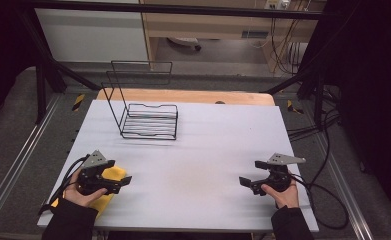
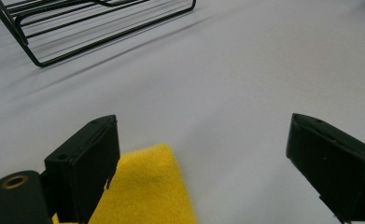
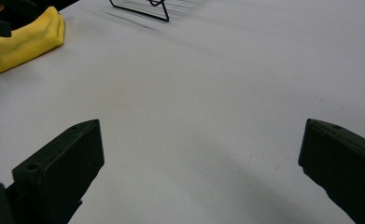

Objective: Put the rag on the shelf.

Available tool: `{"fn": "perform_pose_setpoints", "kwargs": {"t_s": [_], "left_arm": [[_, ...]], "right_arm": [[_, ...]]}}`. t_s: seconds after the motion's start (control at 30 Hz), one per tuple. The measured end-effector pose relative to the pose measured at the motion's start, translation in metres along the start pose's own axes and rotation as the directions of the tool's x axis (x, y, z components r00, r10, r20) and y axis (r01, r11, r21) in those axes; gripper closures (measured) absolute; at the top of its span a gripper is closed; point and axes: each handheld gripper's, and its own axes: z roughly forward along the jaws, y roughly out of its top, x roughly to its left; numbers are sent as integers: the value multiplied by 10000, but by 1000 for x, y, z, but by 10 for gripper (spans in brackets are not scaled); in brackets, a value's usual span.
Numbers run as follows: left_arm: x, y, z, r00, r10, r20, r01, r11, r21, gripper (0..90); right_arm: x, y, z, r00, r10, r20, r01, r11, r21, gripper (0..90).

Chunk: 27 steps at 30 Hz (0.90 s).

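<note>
From above, the left gripper (image 1: 119, 178) hovered spread over the yellow cloth (image 1: 107, 192) at 8 o'clock, wire rack (image 1: 148, 120) at 11. Left gripper view: cloth under one jaw (untouched, I'd guess). Right gripper (image 3: 201, 168) gaped empty. Next: pinch the cloth.

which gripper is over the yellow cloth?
The left gripper, at the table's near-left corner. Its open fingers hang above the yellow cloth. The right gripper, also open, has bare white table under it.
</note>
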Motion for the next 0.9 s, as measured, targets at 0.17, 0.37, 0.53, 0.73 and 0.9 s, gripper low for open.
{"fn": "perform_pose_setpoints", "kwargs": {"t_s": [0.17, 0.37, 0.53, 0.73, 0.9], "left_arm": [[-1, 1, -1, 10000, 25, -2, -25, 10000, 29, 117], [-2, 0, -2, 9997, 117, -227, -111, 9996, 256, 153], [-3, -2, -1, 9976, 113, -676, -59, 9969, 787, 245], [-3, -4, -3, 9950, -106, -992, 240, 9905, 1351, 386], [-5, -6, -1, 9940, -65, -1092, 259, 9839, 1767, 490]], "right_arm": [[0, 0, 1, 10000, -16, -18, 16, 10000, 65, 7], [1, -1, 2, 10000, -7, 49, 6, 9999, 113, 7], [2, -1, 2, 10000, 13, 62, -14, 9999, 136, 7], [2, -2, 4, 10000, -27, 48, 27, 9999, 163, 7], [2, -2, 3, 10000, -41, 66, 40, 9999, 162, 7]]}}
